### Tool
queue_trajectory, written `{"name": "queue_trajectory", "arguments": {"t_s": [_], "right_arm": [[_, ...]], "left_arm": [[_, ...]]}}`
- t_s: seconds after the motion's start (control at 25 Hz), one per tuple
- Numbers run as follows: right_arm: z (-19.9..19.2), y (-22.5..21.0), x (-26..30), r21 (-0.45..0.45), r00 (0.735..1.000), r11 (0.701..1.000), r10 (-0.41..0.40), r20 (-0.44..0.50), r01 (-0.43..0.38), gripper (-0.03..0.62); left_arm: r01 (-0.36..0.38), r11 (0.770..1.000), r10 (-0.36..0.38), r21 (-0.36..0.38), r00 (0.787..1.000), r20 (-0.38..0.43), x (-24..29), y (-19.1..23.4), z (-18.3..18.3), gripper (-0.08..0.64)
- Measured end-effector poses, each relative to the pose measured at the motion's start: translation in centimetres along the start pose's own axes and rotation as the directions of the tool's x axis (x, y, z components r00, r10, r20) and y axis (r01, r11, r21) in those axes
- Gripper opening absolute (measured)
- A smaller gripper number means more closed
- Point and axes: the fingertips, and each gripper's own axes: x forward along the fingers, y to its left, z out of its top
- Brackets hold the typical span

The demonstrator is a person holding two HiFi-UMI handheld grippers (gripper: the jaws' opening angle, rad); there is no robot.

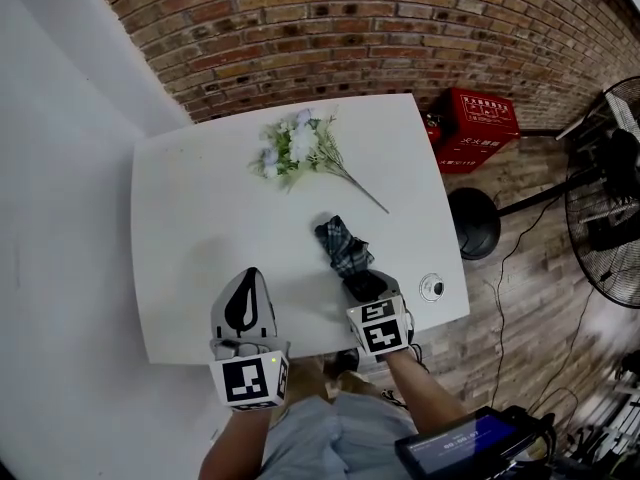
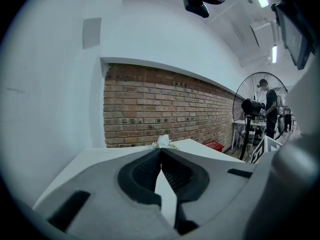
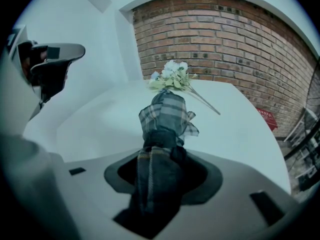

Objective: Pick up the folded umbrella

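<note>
- We see the folded umbrella (image 1: 343,246), dark with a plaid pattern, lying on the white table (image 1: 190,228) near its front edge, right of the middle.
- Its near end sits between the jaws of the right gripper (image 1: 365,286). In the right gripper view the jaws are clamped on the umbrella's (image 3: 165,116) dark lower part from both sides, with the plaid folds sticking out beyond them.
- We cannot tell whether the umbrella is lifted off the tabletop or resting on it.
- The left gripper (image 1: 250,274) hovers over the table's front edge, to the left of the umbrella and apart from it. In its own view the left gripper's (image 2: 160,152) jaws are closed tip to tip with nothing in them.
- A bunch of white flowers (image 1: 300,146) lies further back on the table, its stem pointing towards the umbrella.
- A small round object (image 1: 432,288) sits at the table's front right corner.
- Behind the table is a brick wall (image 1: 400,28). A red crate (image 1: 478,123) and a standing fan (image 1: 610,198) are on the wooden floor to the right.
</note>
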Motion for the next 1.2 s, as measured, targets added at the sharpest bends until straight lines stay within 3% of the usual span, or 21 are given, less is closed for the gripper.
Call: {"name": "queue_trajectory", "arguments": {"t_s": [1.2], "right_arm": [[6.1,0.4,-5.4,-0.038,0.979,0.999,0.000,0.204,0.008,0.189]], "left_arm": [[-0.039,0.998,0.036,0.043,0.996,0.076,-3.7,-1.0,4.5,0.008]]}}
